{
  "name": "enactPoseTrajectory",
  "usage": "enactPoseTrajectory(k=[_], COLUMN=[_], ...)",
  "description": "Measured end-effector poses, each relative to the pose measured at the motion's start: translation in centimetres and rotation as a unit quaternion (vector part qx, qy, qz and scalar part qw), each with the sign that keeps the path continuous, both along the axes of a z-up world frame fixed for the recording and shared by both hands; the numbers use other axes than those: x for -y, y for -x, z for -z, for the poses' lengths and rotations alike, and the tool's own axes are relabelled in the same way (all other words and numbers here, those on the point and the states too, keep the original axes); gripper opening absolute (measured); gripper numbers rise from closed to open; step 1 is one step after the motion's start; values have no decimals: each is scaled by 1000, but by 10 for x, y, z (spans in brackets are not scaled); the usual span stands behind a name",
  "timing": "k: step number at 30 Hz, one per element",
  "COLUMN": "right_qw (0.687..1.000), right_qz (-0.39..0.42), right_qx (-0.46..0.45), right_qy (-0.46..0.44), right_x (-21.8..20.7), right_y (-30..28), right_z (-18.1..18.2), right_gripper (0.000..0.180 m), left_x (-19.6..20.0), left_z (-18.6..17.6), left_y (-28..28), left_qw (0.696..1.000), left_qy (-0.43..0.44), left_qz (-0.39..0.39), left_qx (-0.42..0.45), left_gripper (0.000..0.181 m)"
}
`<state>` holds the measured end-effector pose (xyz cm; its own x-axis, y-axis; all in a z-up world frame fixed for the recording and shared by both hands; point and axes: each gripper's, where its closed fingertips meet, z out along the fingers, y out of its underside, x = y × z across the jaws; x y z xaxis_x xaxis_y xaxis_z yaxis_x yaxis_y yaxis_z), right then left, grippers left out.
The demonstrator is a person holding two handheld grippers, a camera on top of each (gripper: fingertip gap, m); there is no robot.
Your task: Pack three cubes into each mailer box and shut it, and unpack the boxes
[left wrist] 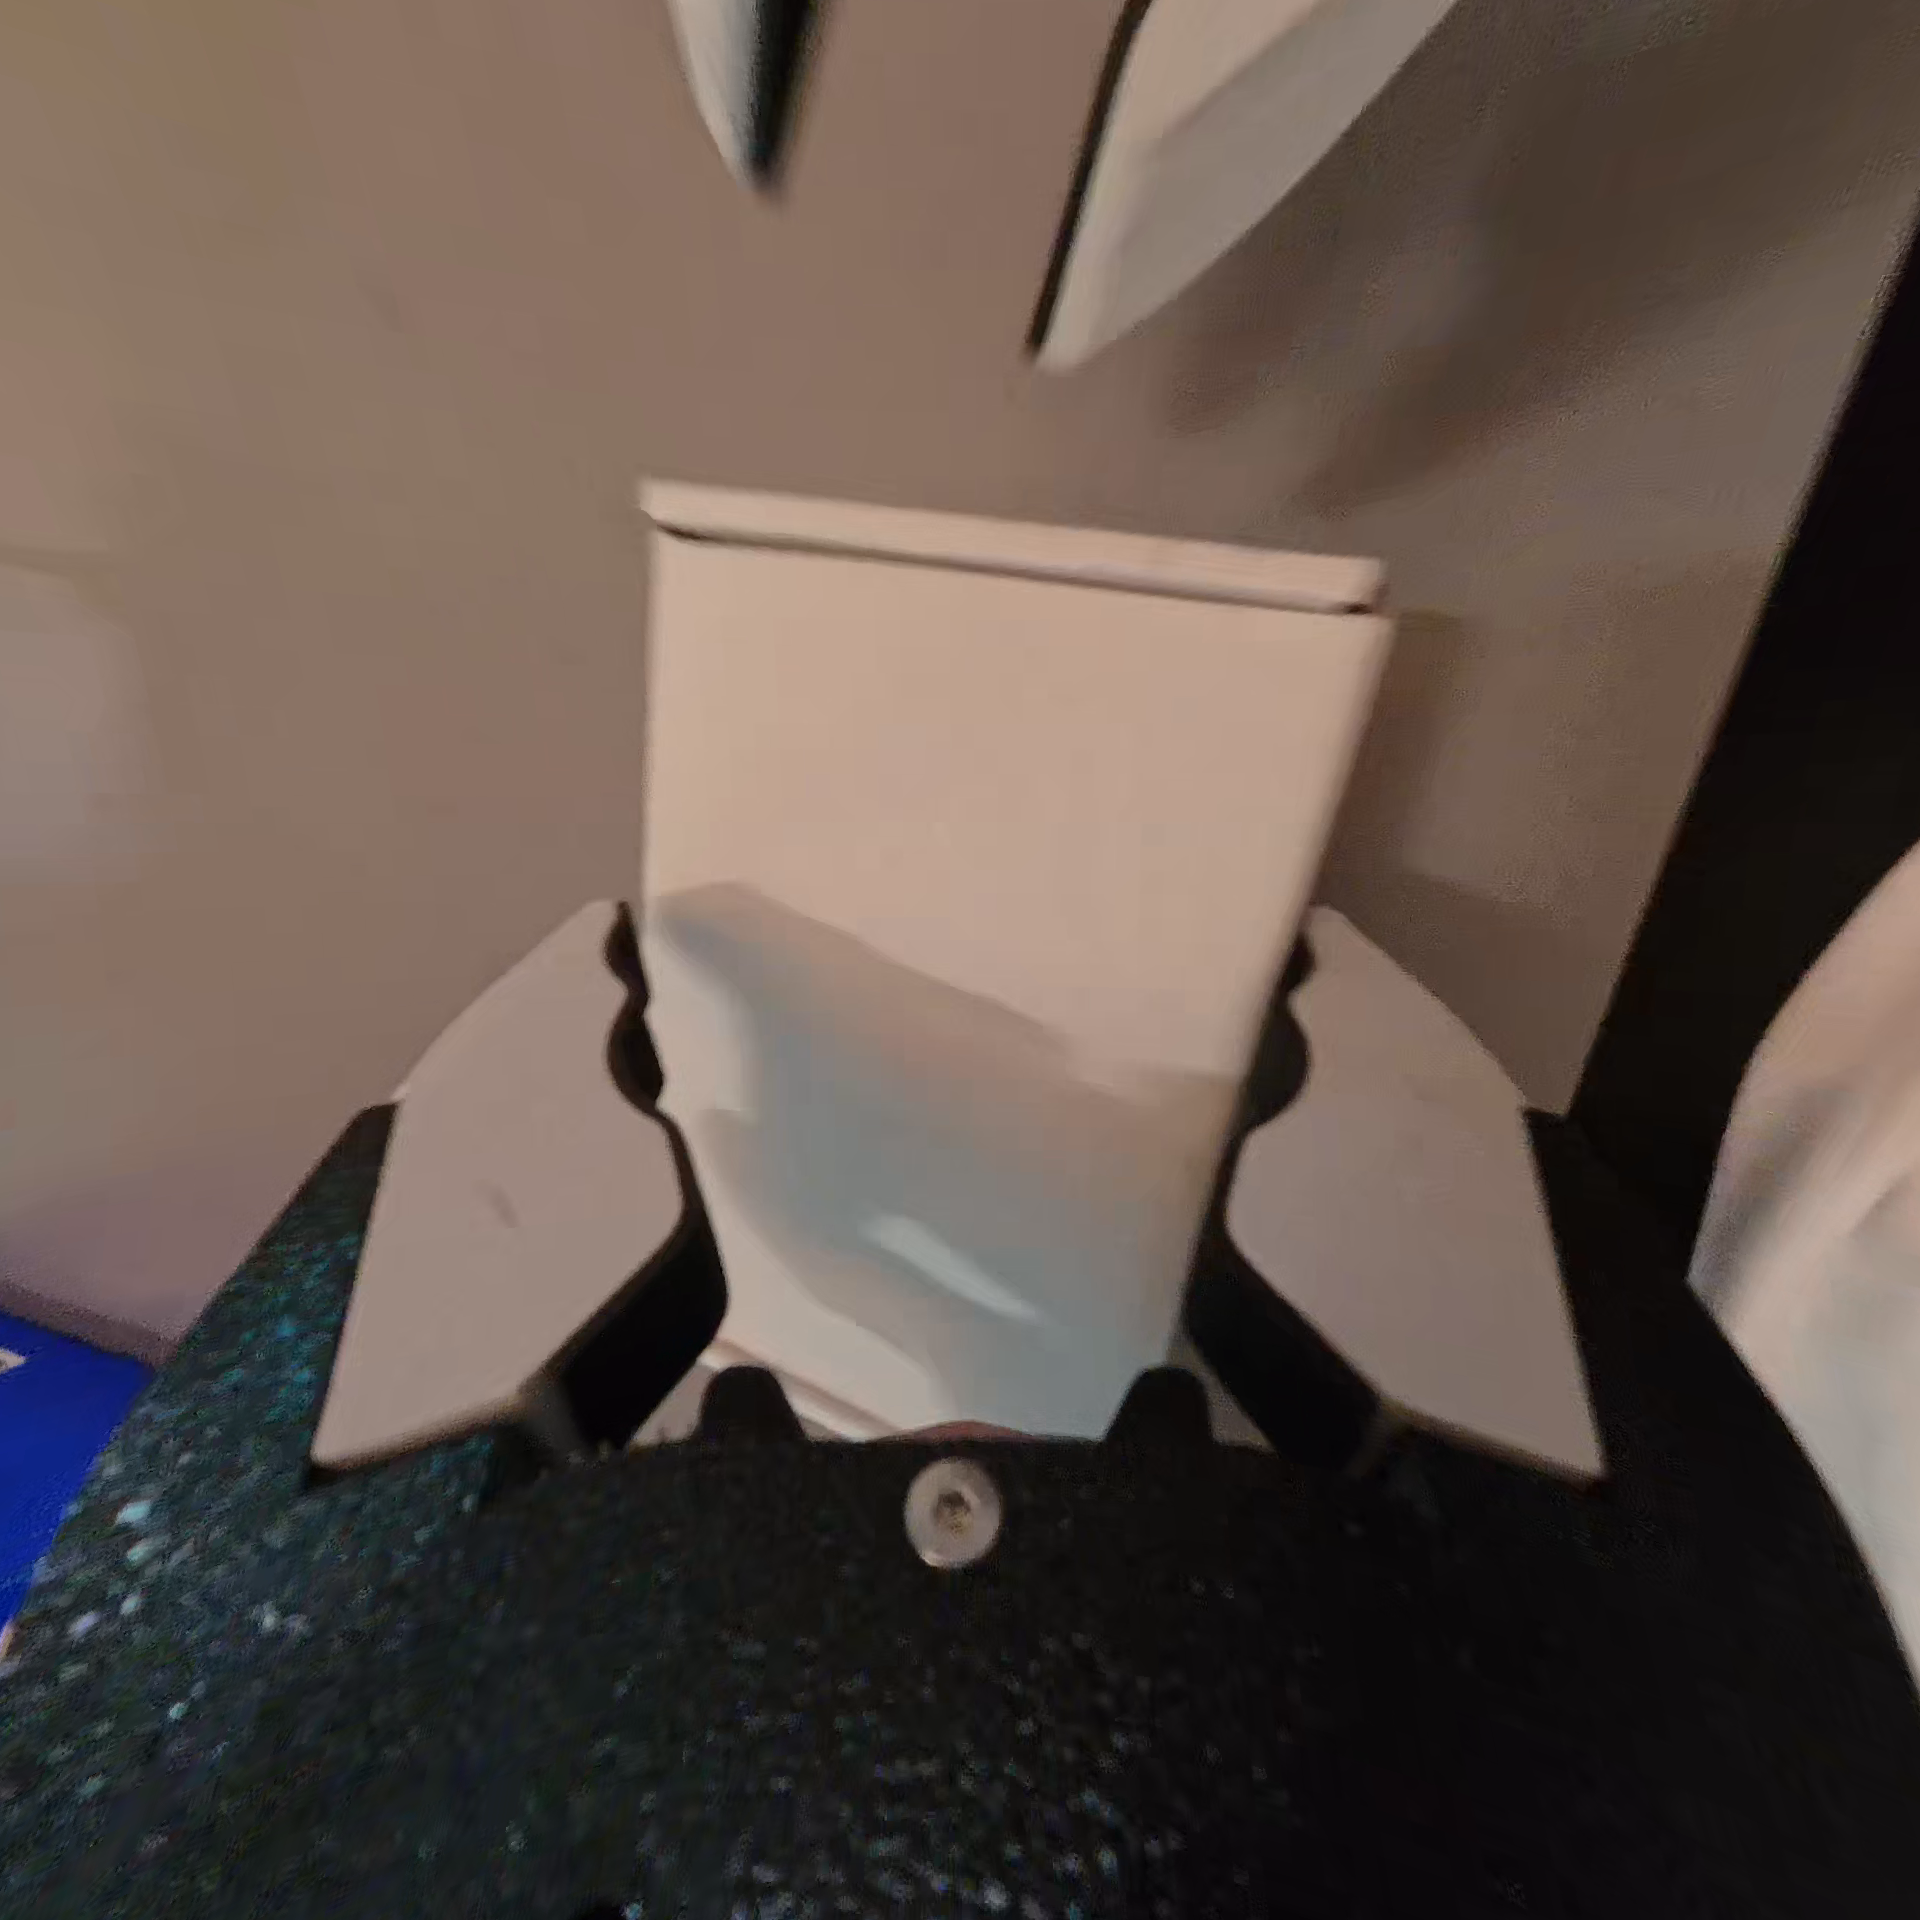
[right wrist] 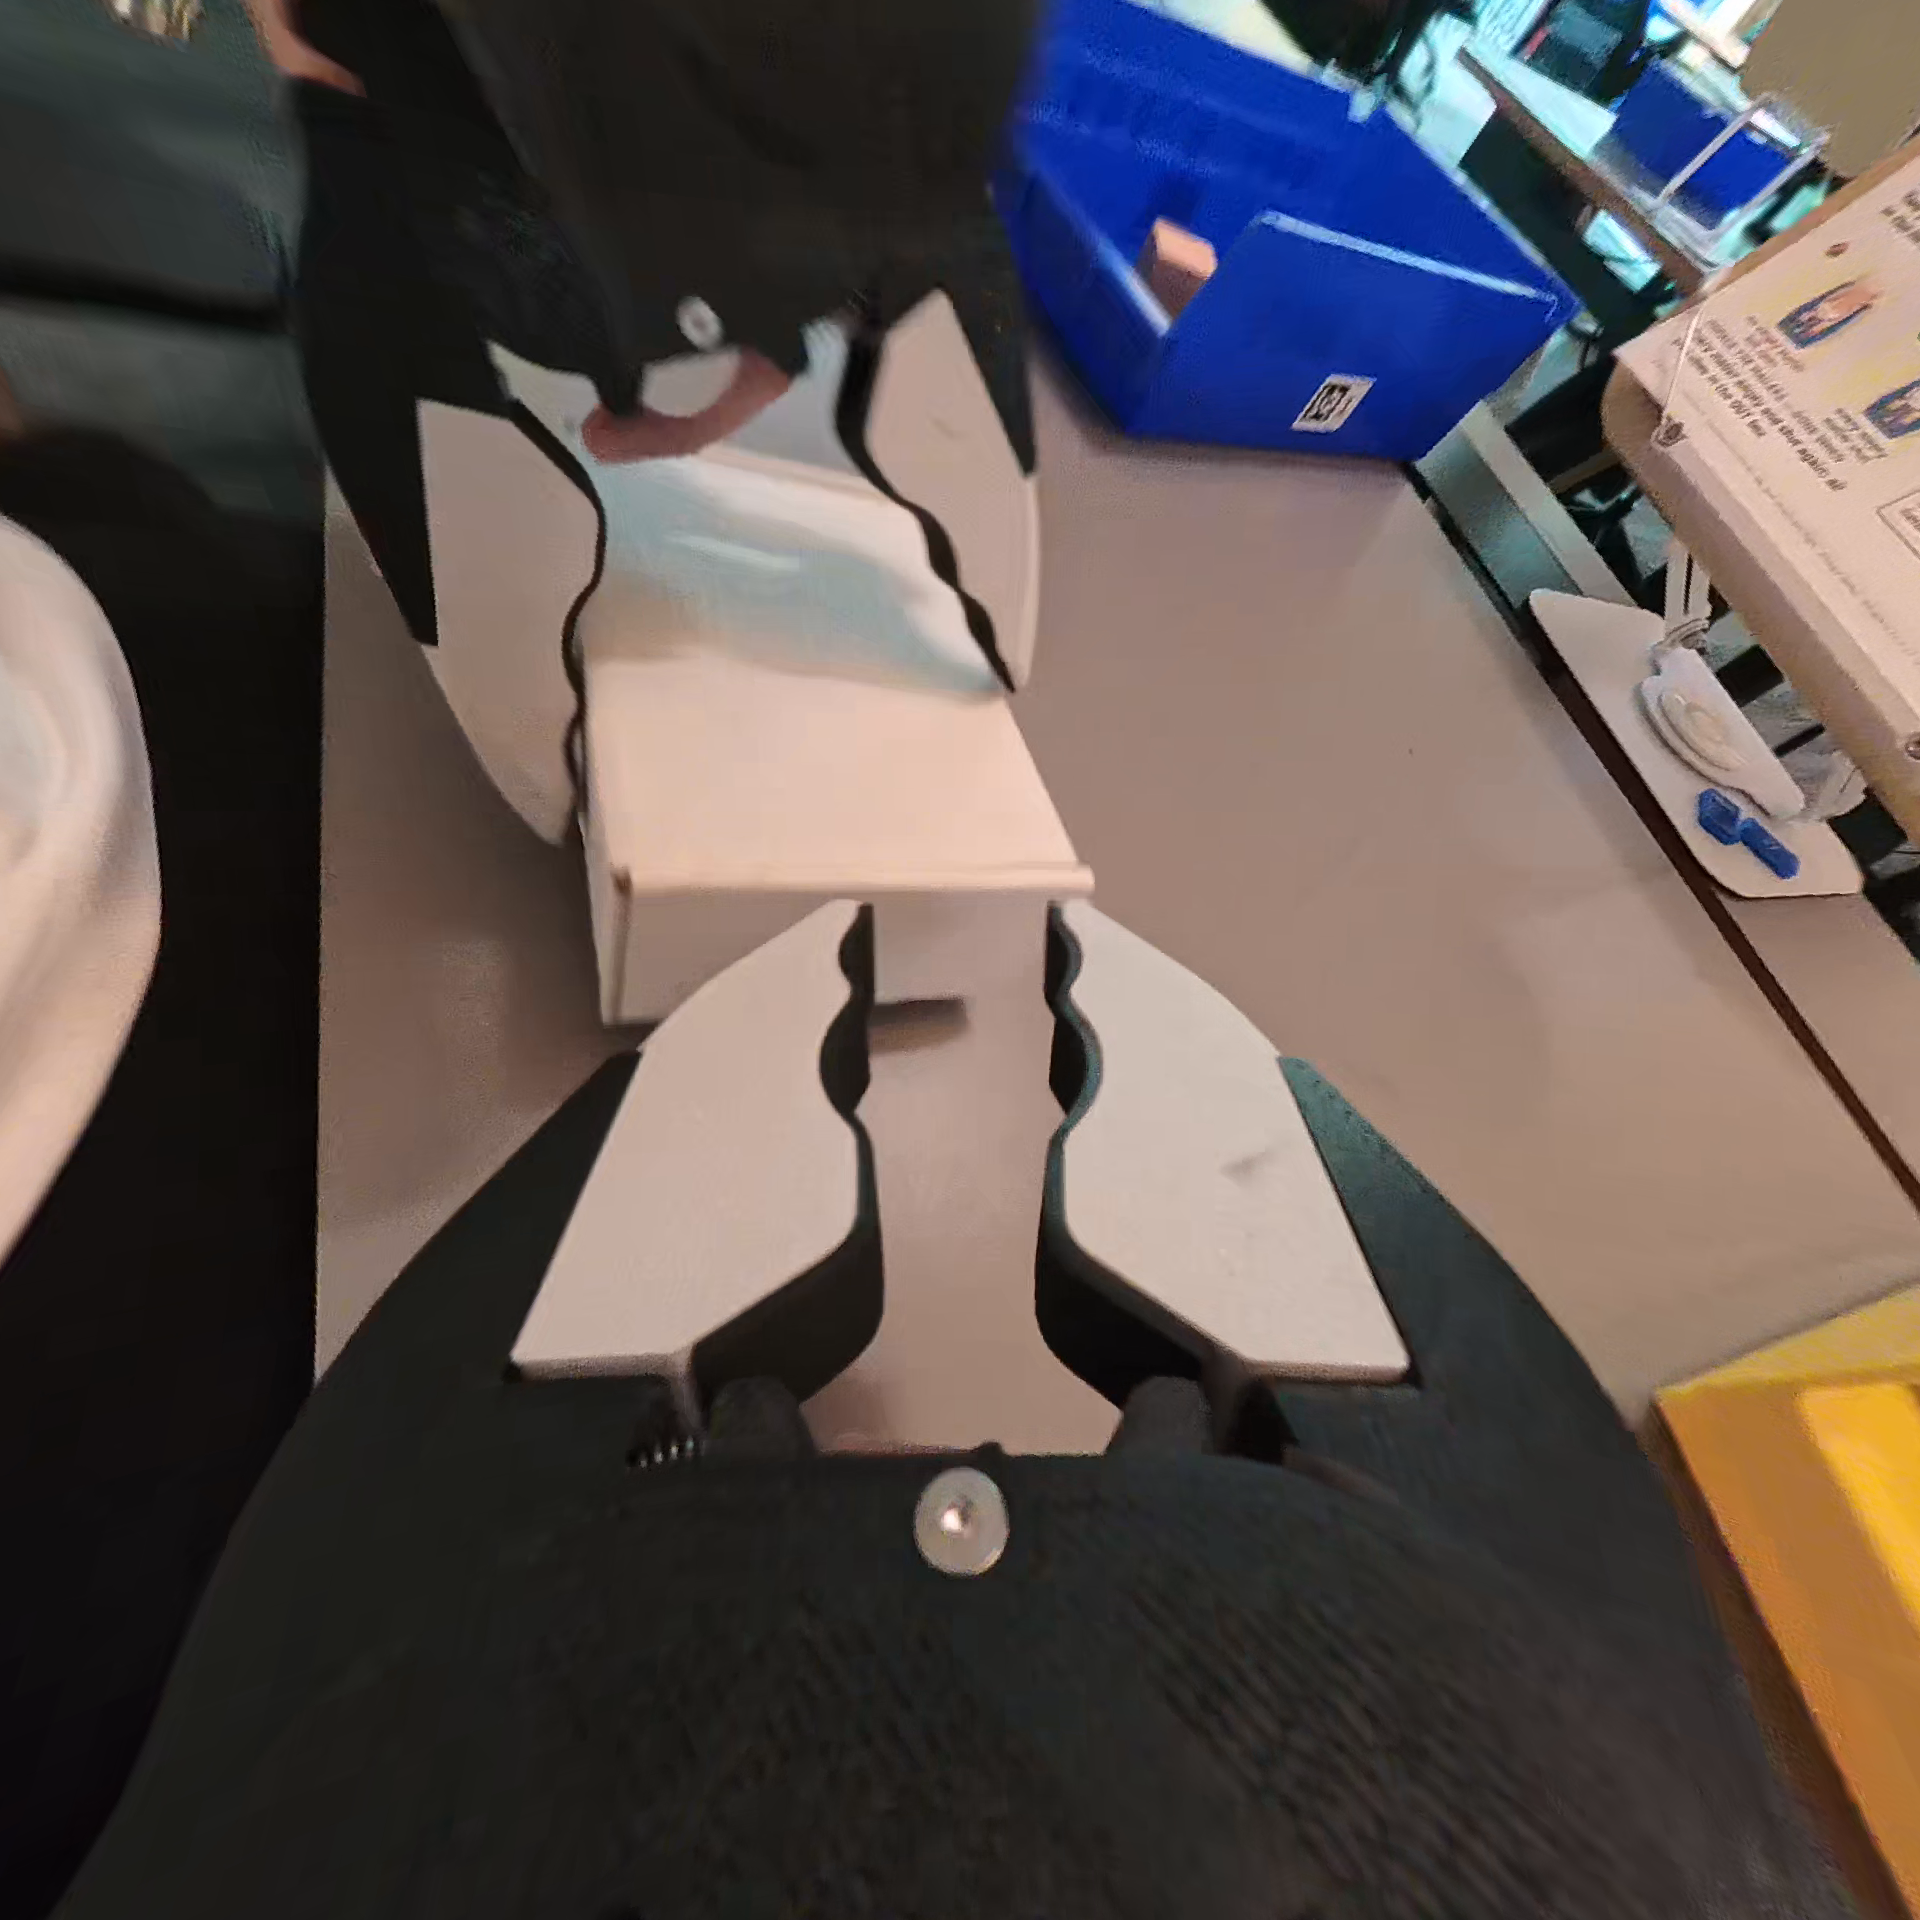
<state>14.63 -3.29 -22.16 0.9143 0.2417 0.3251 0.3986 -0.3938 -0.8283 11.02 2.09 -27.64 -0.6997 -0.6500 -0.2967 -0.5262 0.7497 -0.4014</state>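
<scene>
Fingers of the left gripper (left wrist: pixel 961 925) clamp the two sides of the one white mailer box (left wrist: pixel 997 769), which sits shut on the grey table (left wrist: pixel 312 520); its contents are hidden, so no cube can be counted there. Both views are motion-blurred. Right gripper (right wrist: pixel 954 914) hangs just before the box's near end, fingers apart and holding nothing. Farther right, one blue bin (right wrist: pixel 1299 270) stands with a single brownish block (right wrist: pixel 1179 265) half hidden inside. One yellow thing (right wrist: pixel 1808 1558) is cut off by the frame edge.
</scene>
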Motion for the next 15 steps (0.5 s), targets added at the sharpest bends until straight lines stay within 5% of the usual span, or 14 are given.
enactPoseTrajectory(k=[1, 6, 11, 15], right_qw=[1000, 999, 999, 993], right_qz=[3, 7, -13, -38], right_qx=[-16, -20, 47, 111], right_qy=[-16, -50, 5, 24], right_x=[-6, -30, -26, -27], right_y=[1, 4, 4, 7], right_z=[-3, -3, 19, 33], right_gripper=[22, 1, 0, 0], left_x=[2, -13, -71, -90], left_z=[-16, -74, -63, -44], left_y=[2, 25, 43, 56], left_qw=[999, 972, 967, 955], left_qy=[38, 181, 105, 33], left_qz=[9, 18, -8, 42], left_qx=[38, 148, 233, 291], left_gripper=[100, 97, 91, 90])
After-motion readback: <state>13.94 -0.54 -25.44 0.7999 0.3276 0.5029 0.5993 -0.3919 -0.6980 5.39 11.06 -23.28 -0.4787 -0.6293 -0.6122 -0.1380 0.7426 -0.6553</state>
